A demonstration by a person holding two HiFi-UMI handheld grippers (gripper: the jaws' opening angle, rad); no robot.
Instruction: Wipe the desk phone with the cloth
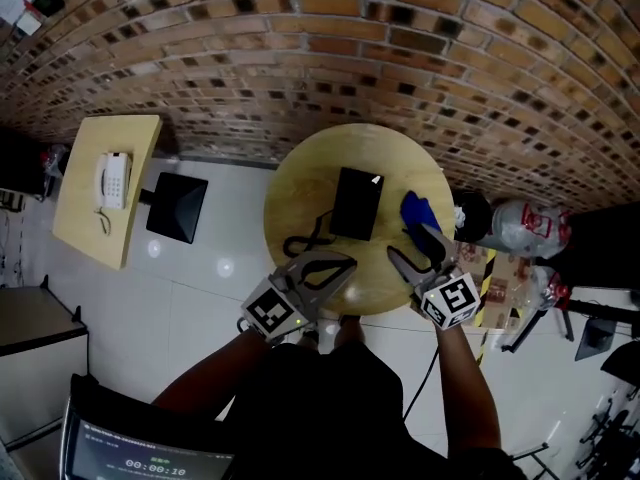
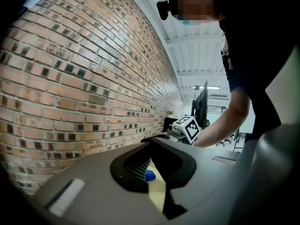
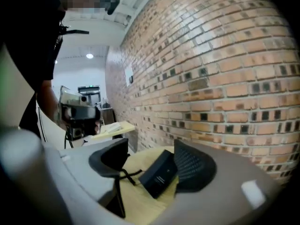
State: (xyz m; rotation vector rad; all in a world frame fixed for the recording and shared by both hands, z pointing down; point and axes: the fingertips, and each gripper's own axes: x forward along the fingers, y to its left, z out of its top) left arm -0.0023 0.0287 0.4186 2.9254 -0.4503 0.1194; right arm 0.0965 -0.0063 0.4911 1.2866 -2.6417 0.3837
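Note:
The black desk phone (image 1: 357, 204) lies flat in the middle of the round wooden table (image 1: 300, 183), its cord (image 1: 305, 240) looped at its near left. A crumpled blue cloth (image 1: 416, 209) rests on the table right of the phone. My right gripper (image 1: 408, 240) stands open just short of the cloth, nothing between its jaws. In the right gripper view the phone (image 3: 158, 173) and cord (image 3: 125, 175) show beyond the spread jaws (image 3: 149, 153); the cloth is out of that view. My left gripper (image 1: 349, 261) hovers over the near edge, jaws together and empty. Through its narrow slit (image 2: 149, 142) I glimpse the cloth (image 2: 149, 175).
A brick wall (image 1: 330, 58) runs behind the table. At the left stand a small square table (image 1: 85, 218) with a white phone (image 1: 113, 180) and a black stool (image 1: 177, 206). Clear plastic containers (image 1: 520, 226) and a cardboard box (image 1: 498, 273) crowd the right side.

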